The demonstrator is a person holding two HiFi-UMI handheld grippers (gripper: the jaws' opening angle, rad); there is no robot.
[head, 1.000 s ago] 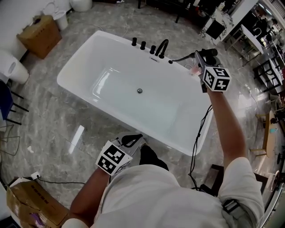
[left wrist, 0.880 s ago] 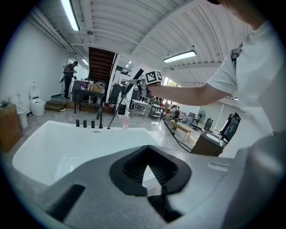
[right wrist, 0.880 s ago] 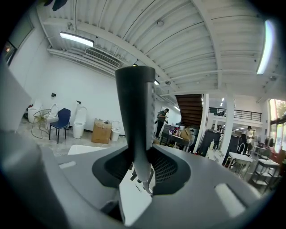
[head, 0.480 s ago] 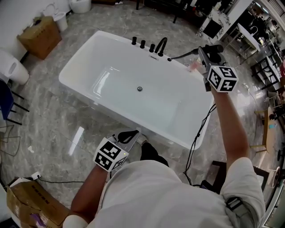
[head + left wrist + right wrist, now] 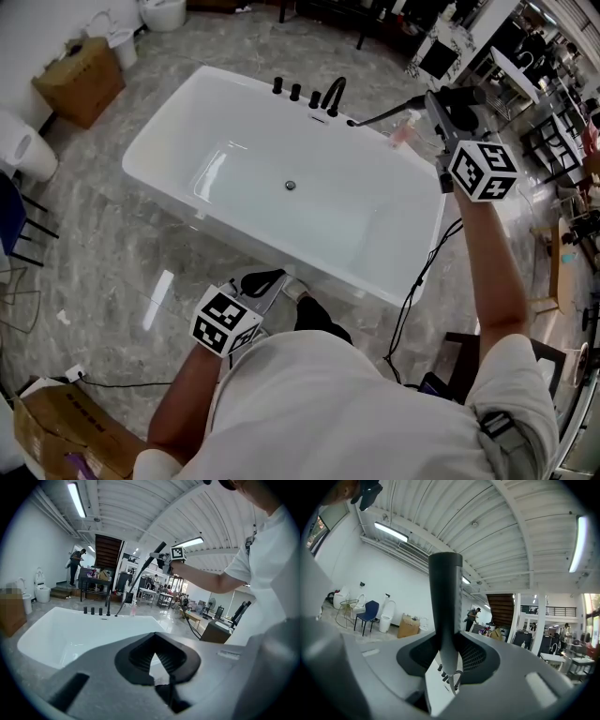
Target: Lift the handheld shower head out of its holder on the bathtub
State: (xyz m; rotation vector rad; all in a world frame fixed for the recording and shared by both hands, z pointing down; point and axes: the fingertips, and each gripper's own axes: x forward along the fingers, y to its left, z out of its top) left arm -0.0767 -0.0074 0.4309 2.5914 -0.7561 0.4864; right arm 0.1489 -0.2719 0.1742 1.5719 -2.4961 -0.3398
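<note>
The right arm point(image 5: 489, 272) reaches forward, almost straight, bare below a short white sleeve point(image 5: 511, 375). The right gripper point(image 5: 448, 103) is held high and points about level, its fingers point(image 5: 474, 656) clamped on either side of the dark handle of the shower head point(image 5: 445, 597). The left arm point(image 5: 183, 403) is bent, low and close to the torso. The left gripper point(image 5: 264, 279) tilts somewhat downward, its fingers point(image 5: 140, 656) pressed together with nothing between them.

Shower head point(image 5: 464, 95) above bathtub's point(image 5: 375, 220) right end, right of the taps point(image 5: 295, 92).
</note>
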